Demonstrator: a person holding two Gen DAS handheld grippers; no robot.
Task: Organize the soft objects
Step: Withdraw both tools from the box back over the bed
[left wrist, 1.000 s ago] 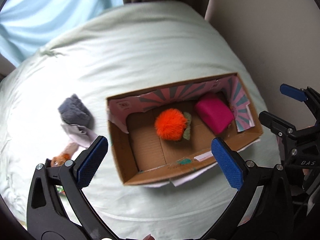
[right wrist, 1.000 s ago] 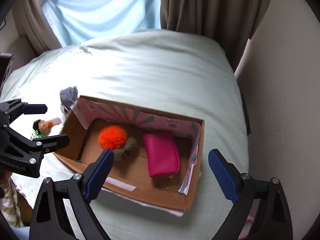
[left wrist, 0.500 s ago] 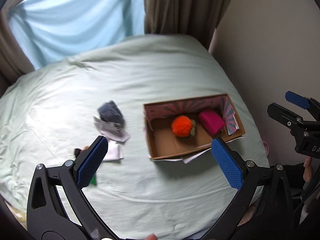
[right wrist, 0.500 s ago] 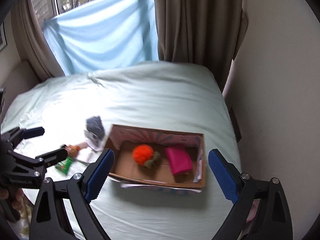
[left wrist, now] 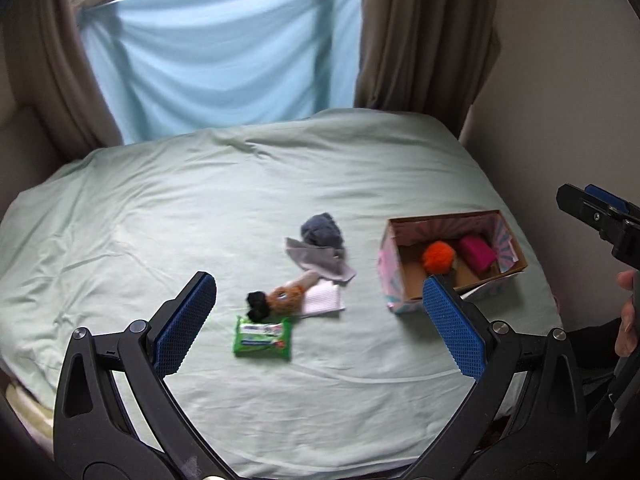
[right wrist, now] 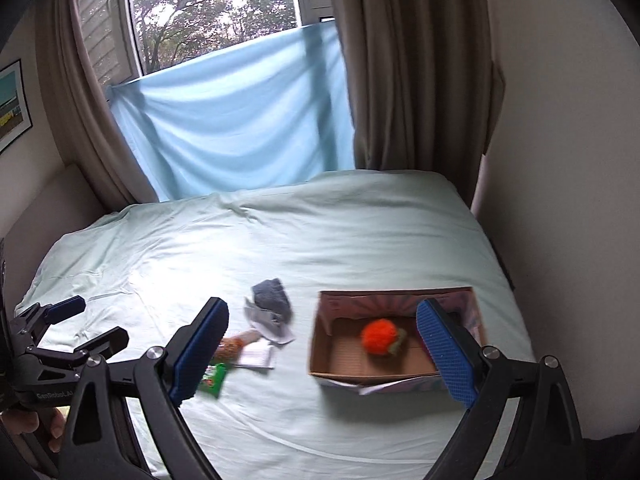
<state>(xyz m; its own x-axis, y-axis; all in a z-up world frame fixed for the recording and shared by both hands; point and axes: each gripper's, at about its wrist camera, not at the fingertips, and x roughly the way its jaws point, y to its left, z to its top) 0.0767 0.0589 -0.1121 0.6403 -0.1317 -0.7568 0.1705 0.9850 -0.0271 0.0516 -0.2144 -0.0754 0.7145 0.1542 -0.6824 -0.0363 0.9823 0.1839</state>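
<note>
Your cardboard box [left wrist: 400, 276] sits on the pale green bedsheet [left wrist: 200, 220] near the bed's right edge, holding a fluffy orange pom-pom [left wrist: 438, 256] and, just beside it, a smooth pink pouch [left wrist: 476, 253]. Left of the box, with bare sheet between, lie a crumpled grey cloth [left wrist: 320, 248], a furry brown plush toy [left wrist: 280, 298] on a white folded cloth [left wrist: 324, 302], and a glossy green wipes pack [left wrist: 262, 337]. Your left gripper [left wrist: 320, 316] and right gripper [right wrist: 326, 356] both gape wide with nothing between the blue ridged pads, and compared with a second ago both have pulled far back from the box, so the whole bed now shows
</note>
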